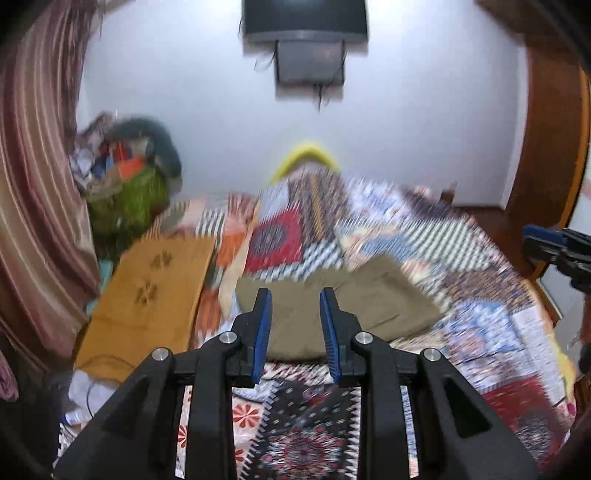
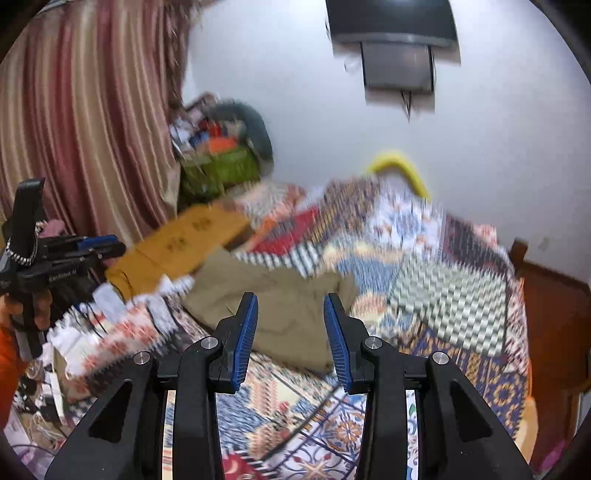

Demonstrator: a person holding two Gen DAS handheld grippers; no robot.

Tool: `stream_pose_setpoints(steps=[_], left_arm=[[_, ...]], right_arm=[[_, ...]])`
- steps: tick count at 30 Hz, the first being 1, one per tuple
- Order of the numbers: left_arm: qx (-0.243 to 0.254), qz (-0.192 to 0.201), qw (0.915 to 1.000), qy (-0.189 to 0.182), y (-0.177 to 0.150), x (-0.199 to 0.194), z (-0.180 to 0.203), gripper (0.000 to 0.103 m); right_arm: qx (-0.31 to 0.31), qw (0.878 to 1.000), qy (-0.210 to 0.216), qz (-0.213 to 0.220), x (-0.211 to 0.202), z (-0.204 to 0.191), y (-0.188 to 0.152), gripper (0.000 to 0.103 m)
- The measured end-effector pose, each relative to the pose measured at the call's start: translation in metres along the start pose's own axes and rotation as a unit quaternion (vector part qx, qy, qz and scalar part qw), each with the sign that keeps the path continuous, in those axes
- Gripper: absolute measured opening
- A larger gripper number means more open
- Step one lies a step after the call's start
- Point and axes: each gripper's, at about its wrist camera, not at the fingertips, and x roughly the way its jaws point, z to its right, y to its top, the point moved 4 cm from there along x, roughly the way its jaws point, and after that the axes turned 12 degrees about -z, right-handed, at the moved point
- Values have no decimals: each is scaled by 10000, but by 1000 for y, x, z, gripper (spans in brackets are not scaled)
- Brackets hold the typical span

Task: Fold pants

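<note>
Olive-khaki pants lie folded into a compact bundle on the patchwork bedspread, blurred by motion. My left gripper hovers above and short of the pants, open, with nothing between its blue pads. In the right wrist view the same pants lie ahead, and my right gripper is held over them, open and holding nothing. The right gripper's tip shows at the right edge of the left view. The left gripper, held by a hand, shows at the left edge of the right view.
A mustard-yellow cloth lies left of the pants. A striped curtain hangs at the left beside a pile of clothes and a green bag. A dark screen is mounted on the white wall. Wooden woodwork borders the right.
</note>
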Motion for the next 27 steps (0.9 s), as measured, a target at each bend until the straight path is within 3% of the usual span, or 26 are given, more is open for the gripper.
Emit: stream_pose_setpoints(steps=[7, 13, 15, 17, 21, 27], left_arm=[[8, 983, 9950, -171, 0, -96, 38, 27], [-70, 1388, 9897, -344, -12, -143, 53, 27], [-6, 1454, 9884, -433, -18, -153, 58, 30], [-2, 1548, 9871, -403, -24, -162, 63, 45], [-58, 1660, 9852, -411, -36, -174, 67, 58], [-180, 1782, 9834, -306, -43, -184, 68, 83]], right_arm=[[-118, 9953, 176, 949, -71, -32, 6, 34], [-232, 9885, 244, 1477, -109, -56, -1, 34], [-245, 9869, 258, 1576, -116, -64, -4, 34], [-223, 9857, 273, 1647, -120, -69, -8, 34], [-165, 9826, 191, 1841, -127, -77, -16, 60], [-108, 9801, 58, 1979, -132, -82, -18, 84]])
